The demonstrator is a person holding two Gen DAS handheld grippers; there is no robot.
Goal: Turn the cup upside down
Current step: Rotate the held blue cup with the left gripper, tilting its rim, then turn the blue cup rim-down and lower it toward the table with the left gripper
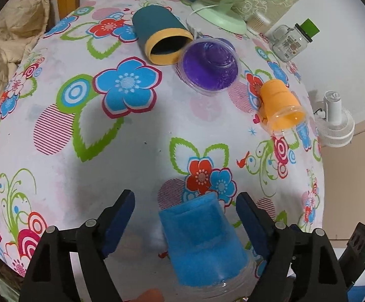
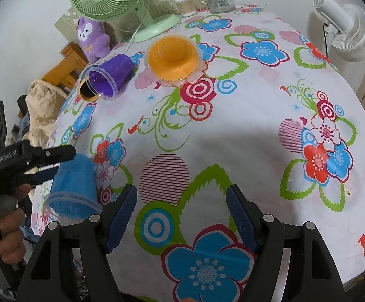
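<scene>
Left gripper (image 1: 185, 216): fingers spread wide, one either side of the blue flocked clear-plastic cup (image 1: 202, 244), with a gap at each side; no contact seen. The cup stands inverted, narrow base up, clear rim (image 1: 220, 287) down near the table's edge, on the flower-printed tablecloth (image 1: 132, 138).

Right wrist view shows the same cup (image 2: 72, 183) from the side, with the left gripper (image 2: 48, 162) level with its upper part, and the person's hand (image 2: 3, 216) on the grip. Whether the pads touch the cup cannot be told there.

Right gripper (image 2: 181, 216): fingers spread, nothing between them, above bare cloth (image 2: 232, 138).

Left view only: dark teal cylinder with yellow rim (image 1: 161, 36) lying on its side, seen whole. In the right view only its yellow mouth (image 2: 86, 91) shows behind the purple plastic cup (image 2: 111, 75).

The purple cup (image 1: 208, 64) and the orange plastic cup (image 1: 280, 105) both lie on their sides; the orange cup's mouth (image 2: 173, 56) faces the right camera.

Right view only: purple plush toy's face (image 2: 93, 37).
</scene>
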